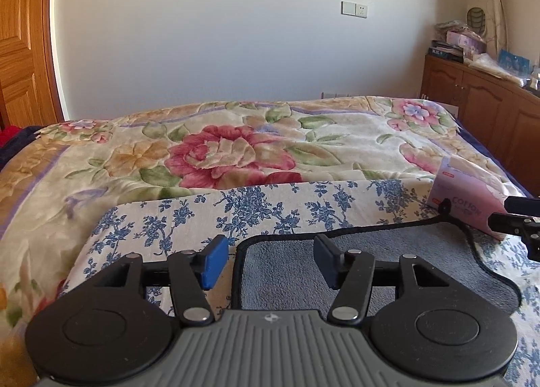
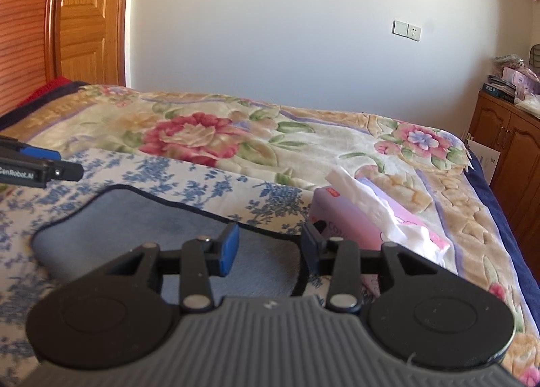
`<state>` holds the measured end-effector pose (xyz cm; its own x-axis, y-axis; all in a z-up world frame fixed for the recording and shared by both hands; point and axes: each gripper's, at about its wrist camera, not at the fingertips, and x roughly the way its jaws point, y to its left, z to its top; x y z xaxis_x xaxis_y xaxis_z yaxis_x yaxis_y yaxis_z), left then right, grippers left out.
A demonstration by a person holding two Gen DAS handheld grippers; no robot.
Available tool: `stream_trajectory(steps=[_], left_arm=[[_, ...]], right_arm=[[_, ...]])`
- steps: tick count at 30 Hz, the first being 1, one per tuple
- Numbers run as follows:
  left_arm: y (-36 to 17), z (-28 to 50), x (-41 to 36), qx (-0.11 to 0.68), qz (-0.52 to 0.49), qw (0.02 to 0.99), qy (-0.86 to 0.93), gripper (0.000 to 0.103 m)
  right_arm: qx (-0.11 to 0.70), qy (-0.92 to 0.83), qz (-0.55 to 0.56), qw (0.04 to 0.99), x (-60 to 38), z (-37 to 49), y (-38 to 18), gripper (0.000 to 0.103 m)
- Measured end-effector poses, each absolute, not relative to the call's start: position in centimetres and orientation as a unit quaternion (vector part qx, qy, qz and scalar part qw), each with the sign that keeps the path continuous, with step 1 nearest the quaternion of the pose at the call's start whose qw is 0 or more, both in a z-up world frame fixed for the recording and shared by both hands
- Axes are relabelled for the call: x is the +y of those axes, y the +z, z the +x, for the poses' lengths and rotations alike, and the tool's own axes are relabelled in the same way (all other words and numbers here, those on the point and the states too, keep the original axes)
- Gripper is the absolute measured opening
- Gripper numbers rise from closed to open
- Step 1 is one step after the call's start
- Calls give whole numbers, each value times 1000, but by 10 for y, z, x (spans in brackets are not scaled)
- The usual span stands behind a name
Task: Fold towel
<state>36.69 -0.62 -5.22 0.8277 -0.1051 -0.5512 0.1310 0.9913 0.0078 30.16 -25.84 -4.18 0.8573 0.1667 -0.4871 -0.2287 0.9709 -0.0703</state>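
Note:
A grey-blue towel point(image 1: 388, 262) with a black edge lies flat on a blue-flowered white cloth point(image 1: 270, 208) on the bed. It also shows in the right wrist view point(image 2: 141, 225). My left gripper point(image 1: 270, 260) is open over the towel's near left edge, with the black hem between its fingers. My right gripper point(image 2: 270, 252) is open over the towel's near right part. The right gripper's tip shows at the right edge of the left wrist view point(image 1: 519, 218); the left gripper's tip shows at the left of the right wrist view point(image 2: 44, 164).
A pink tissue pack point(image 2: 364, 225) with white tissue sticking out lies just right of the towel, also in the left wrist view point(image 1: 465, 198). A flowered blanket point(image 1: 236, 150) covers the bed. A wooden cabinet point(image 1: 489, 96) stands at the right, a wooden door point(image 2: 87, 15) at the left.

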Motion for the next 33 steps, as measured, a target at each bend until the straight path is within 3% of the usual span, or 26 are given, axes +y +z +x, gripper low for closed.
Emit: stream_trajectory(steps=[7,26,30,33], left_arm=[[-26,334,-6,280,29,957,-67,71],[19,245,-15,267,31,960,-74,81],[26,229,-17,264,34,961,-72,85],[29,216,-18,264,35,961,-70,89]], right_arm=[[243,105,-48,963,-254,271,-21,43],[238,94,-38,966,-258,193,6,52],[239,87,-37,966,-259,178,8,64],[240,86,-35,966,-260,166,11,67]])
